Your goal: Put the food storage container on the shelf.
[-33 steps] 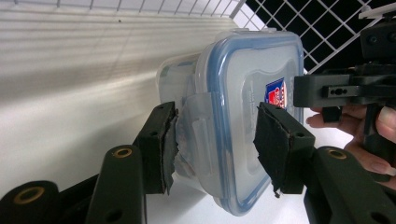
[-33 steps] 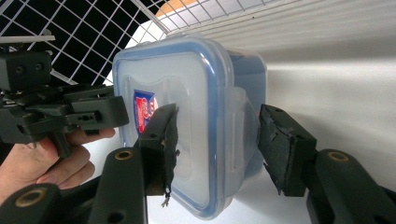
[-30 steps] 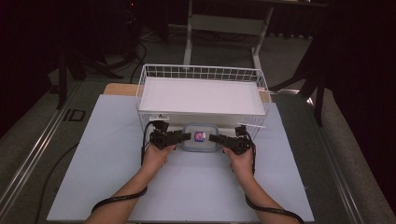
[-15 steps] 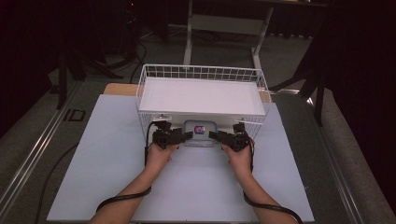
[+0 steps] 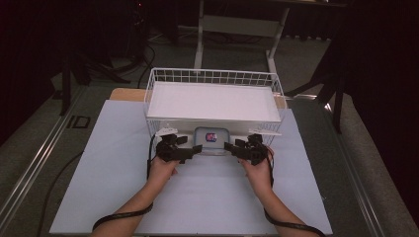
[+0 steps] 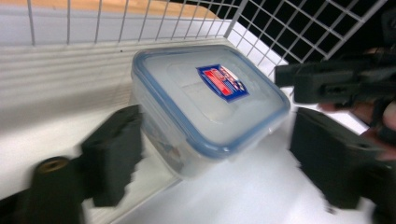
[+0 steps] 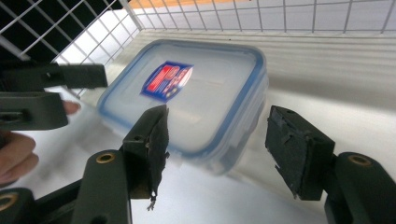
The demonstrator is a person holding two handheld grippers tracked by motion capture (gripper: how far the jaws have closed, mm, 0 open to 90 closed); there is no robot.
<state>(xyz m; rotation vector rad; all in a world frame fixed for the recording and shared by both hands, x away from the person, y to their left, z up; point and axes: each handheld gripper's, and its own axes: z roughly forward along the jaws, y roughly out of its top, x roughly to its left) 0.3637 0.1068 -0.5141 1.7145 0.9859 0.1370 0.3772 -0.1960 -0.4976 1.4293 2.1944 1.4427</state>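
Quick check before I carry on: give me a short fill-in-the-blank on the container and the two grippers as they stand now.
1. The container has a ____ seal around its lid.
2. It sits under the wire ____, on the white mat.
3. The left gripper, whose jaws have just been opening, stands ____ beside the container.
4. The label on the lid is red and ____.

Missing words: blue; basket; open; blue

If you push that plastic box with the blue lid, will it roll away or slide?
The plastic box would probably slide, not roll: it is flat and squarish. Its smooth, see-through walls look stiff and maybe slippery between pads. It looks empty, so likely light, though the frosted plastic hides the inside.
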